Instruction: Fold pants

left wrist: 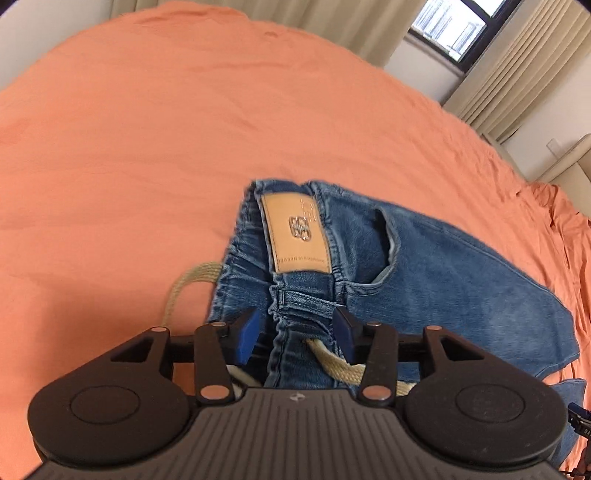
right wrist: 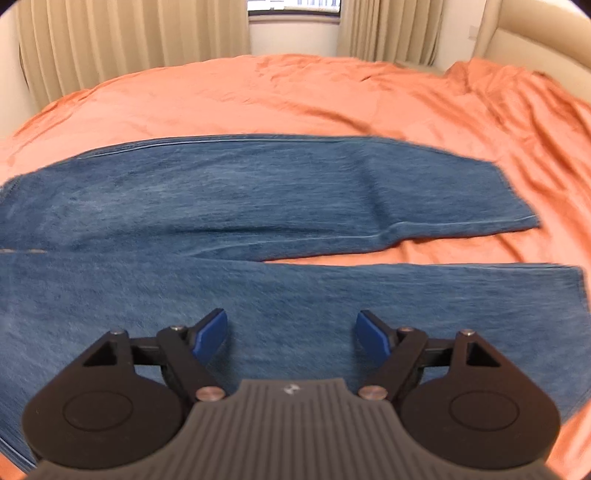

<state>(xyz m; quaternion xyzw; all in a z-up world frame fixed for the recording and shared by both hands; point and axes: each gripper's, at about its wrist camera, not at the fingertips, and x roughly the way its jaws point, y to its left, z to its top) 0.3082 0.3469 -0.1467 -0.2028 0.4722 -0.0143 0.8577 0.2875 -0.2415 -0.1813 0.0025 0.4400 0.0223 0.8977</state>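
**Clerk:** Item one, the garment. Where did you log it?

**Operator:** I logged the pants [right wrist: 258, 206], blue denim, flat on the orange bedsheet [left wrist: 129, 147]. In my right wrist view both legs ran side by side across the bed toward the right, the far leg [right wrist: 295, 177] and the near leg [right wrist: 332, 295] touching along most of their length and parting near the hems, where a wedge of sheet showed between them.

**Clerk:** Waist end?

**Operator:** In my left wrist view. The waistband [left wrist: 303, 299] was bunched, with a tan leather patch [left wrist: 295, 232] on it and a pocket opening [left wrist: 388, 236] just to its right. A beige drawstring [left wrist: 184, 288] looped out onto the sheet at the left, and more of the cord lay near the fingers.

**Clerk:** Left gripper?

**Operator:** I recorded the left gripper [left wrist: 299, 336] with its jaws spread apart. The waistband sat between the blue pads [left wrist: 247, 332], but I saw neither pad pressing on it.

**Clerk:** Right gripper?

**Operator:** The right gripper [right wrist: 291, 332] was over the near leg, jaws spread wide, with nothing pinched. That view was blurred.

**Clerk:** Surroundings?

**Operator:** Cream curtains [right wrist: 110, 44] and a window [left wrist: 454, 29] beyond the bed.
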